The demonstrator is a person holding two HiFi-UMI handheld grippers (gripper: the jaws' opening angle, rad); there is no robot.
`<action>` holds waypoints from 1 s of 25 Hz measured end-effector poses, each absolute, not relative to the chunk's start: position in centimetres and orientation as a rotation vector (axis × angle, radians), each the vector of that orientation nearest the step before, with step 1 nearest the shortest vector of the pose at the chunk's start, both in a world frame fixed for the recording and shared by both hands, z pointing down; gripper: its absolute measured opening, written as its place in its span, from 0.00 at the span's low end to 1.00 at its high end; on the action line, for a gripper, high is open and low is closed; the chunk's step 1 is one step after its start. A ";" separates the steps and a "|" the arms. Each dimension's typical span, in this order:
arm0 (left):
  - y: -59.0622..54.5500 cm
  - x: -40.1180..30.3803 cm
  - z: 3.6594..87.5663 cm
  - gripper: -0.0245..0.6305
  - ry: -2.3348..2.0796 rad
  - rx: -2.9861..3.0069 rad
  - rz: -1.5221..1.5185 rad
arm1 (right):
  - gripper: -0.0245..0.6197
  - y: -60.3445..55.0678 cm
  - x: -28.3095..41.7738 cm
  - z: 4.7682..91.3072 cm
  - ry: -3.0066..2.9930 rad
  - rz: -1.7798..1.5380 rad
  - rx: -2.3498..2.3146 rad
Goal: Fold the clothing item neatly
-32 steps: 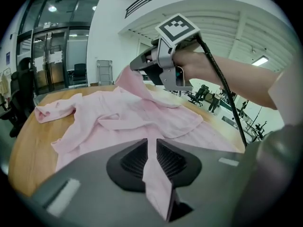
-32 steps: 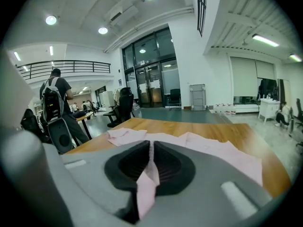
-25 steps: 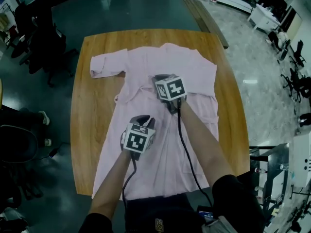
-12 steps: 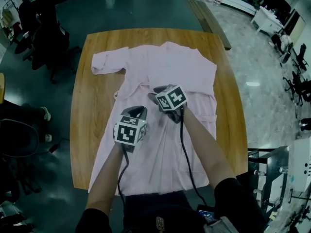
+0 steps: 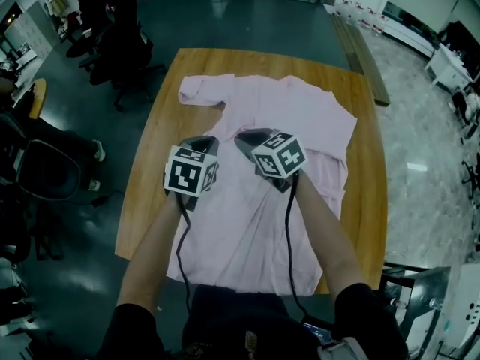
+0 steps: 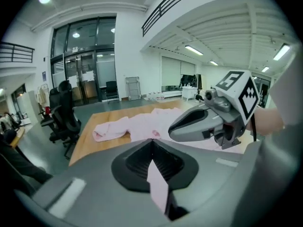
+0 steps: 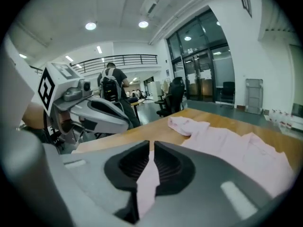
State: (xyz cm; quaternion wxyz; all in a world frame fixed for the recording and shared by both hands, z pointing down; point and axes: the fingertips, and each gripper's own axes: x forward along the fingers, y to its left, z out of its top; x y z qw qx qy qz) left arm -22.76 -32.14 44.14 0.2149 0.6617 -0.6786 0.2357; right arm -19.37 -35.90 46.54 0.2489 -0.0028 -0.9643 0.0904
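The wooden table (image 5: 148, 201) is covered by the pink garment (image 5: 296, 115), spread flat, w/ mid fabric pinched up in the left gripper (image 6: 152, 148), jaws together on it, & the right gripper (image 7: 151, 150), jaws just closed in on cloth too, prob. so a fold can be raised.

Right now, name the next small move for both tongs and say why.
Probably raise both together: left tongs are shut on the pink shirt, right tongs have just closed on it too, while most of it lies flat on the table.
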 end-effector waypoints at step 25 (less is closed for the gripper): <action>-40.5 -45.8 48.9 0.09 -2.129 1.661 0.802 | 0.04 -37.4 -31.3 45.8 -2.719 0.283 0.177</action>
